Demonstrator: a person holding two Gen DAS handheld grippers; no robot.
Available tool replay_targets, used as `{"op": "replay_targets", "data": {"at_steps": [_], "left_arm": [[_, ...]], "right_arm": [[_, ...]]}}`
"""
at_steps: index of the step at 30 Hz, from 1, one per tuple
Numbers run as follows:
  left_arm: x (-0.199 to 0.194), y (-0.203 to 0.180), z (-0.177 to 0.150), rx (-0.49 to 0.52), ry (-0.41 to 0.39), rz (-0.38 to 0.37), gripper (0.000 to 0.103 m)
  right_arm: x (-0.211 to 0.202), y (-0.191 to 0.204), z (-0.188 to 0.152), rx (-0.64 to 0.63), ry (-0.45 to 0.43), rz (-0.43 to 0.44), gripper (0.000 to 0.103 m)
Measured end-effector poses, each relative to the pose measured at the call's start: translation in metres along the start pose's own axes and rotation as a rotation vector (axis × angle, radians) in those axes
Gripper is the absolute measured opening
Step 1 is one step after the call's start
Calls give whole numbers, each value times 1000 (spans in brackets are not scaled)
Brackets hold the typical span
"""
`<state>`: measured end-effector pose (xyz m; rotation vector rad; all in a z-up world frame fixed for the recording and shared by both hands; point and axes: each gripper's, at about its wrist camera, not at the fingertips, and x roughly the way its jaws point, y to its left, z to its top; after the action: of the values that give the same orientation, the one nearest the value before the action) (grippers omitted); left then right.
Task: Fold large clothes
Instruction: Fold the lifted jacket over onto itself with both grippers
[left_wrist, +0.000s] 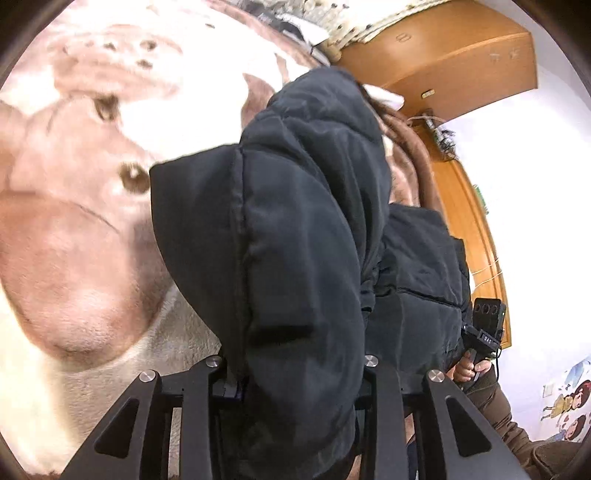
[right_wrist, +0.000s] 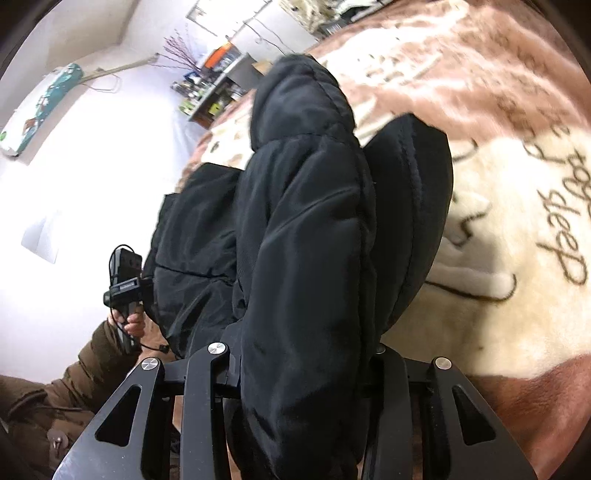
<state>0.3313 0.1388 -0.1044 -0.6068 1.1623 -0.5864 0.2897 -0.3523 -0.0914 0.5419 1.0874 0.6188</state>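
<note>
A black padded jacket (left_wrist: 295, 229) hangs bunched above the bed, held at two places. My left gripper (left_wrist: 295, 373) is shut on a thick fold of the jacket, which fills the space between the fingers and hides the tips. In the right wrist view the same jacket (right_wrist: 306, 236) drapes forward from my right gripper (right_wrist: 299, 354), also shut on a thick fold of it. Each view shows the other gripper at the jacket's far side: the right one (left_wrist: 484, 328) in a hand, the left one (right_wrist: 125, 284) in a hand with a brown sleeve.
A plush pink and cream blanket (left_wrist: 81, 206) with a cartoon face covers the bed; script lettering (right_wrist: 561, 221) shows on it. A wooden wardrobe (left_wrist: 461, 51) and bed frame stand at the far side. White wall (right_wrist: 85, 155) and cluttered shelves (right_wrist: 214, 92) lie beyond.
</note>
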Motion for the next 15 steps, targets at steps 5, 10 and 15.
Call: {"op": "replay_targets", "data": {"at_steps": [5,10,15], "left_arm": [[-33,4,-3,10,-53,-1,34],[-66,13,1,14,-111,28,34],[-104,22,-3,28,-153,65,34]], "right_arm": [[-14,18,-3,-50,-46,43,37],[-8,26,-7,-84,-52,62,37],[12,20,-3,-128,-33,85,36]]}}
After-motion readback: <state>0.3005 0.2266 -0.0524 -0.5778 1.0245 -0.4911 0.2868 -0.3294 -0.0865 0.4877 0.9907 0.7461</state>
